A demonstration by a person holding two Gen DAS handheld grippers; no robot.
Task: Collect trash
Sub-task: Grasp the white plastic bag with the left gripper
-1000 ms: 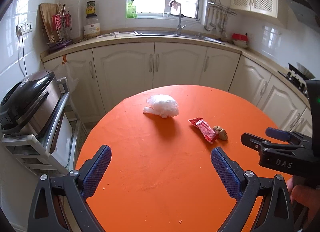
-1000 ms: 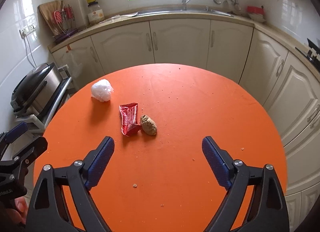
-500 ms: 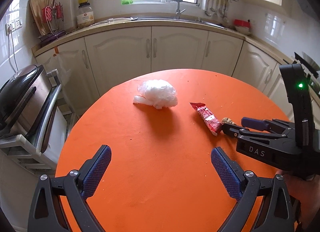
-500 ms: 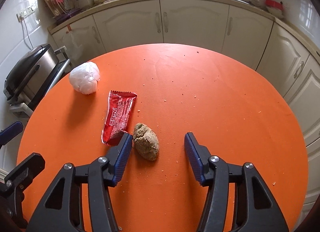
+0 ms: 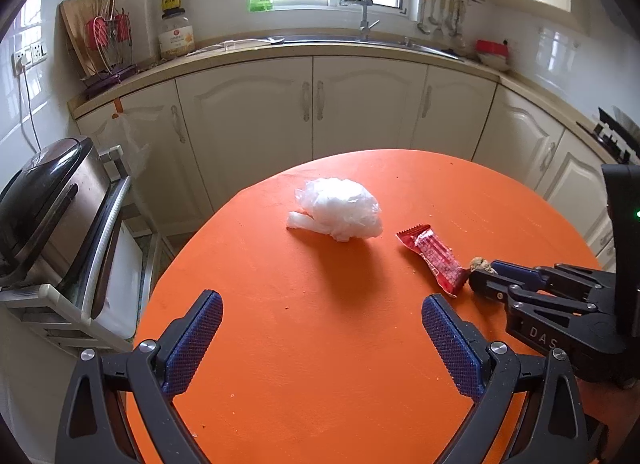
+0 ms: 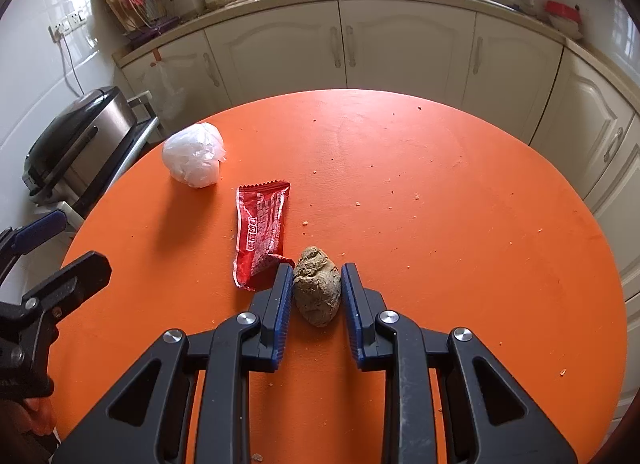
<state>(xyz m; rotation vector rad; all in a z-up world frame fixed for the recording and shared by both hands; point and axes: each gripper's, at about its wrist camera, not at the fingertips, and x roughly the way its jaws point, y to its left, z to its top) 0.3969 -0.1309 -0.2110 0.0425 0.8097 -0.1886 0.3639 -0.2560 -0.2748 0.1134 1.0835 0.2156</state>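
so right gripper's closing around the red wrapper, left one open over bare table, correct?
Not the wrapper. In the right wrist view the right gripper has just been closing on the brown lump; the red wrapper lies beside it. The left gripper is open over bare table.

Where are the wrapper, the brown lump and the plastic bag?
wrapper (image 6: 262,230): right wrist view, middle of the red foil.
brown lump (image 6: 317,288): right wrist view, its top face.
plastic bag (image 5: 340,214): left wrist view, centre of the crumpled ball.
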